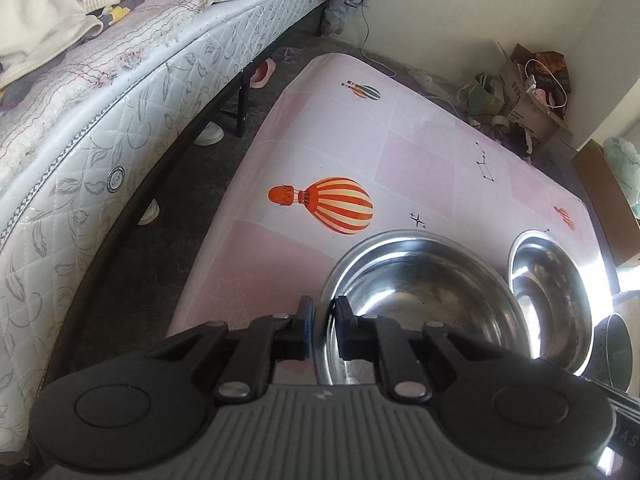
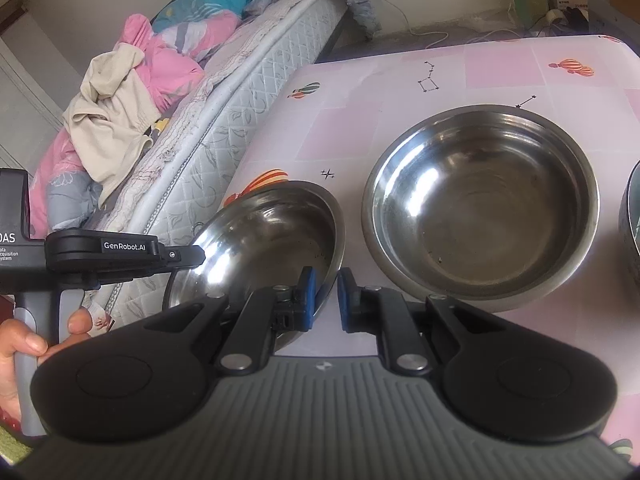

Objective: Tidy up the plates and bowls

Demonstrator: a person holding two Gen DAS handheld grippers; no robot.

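Landmark: large steel bowl (image 2: 480,204) on pink table (image 2: 400,92). Far side of it: bare tabletop, open passage. Its left: tilted steel bowl (image 2: 272,232) close by, narrow gap only. Its right: dark pot (image 2: 630,216) near. Further left, mattress (image 2: 224,120) borders the table.

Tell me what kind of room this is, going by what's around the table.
Most likely a bedroom in a home: a quilted mattress with clothes piled on it runs beside the table, and cardboard boxes clutter the corner.
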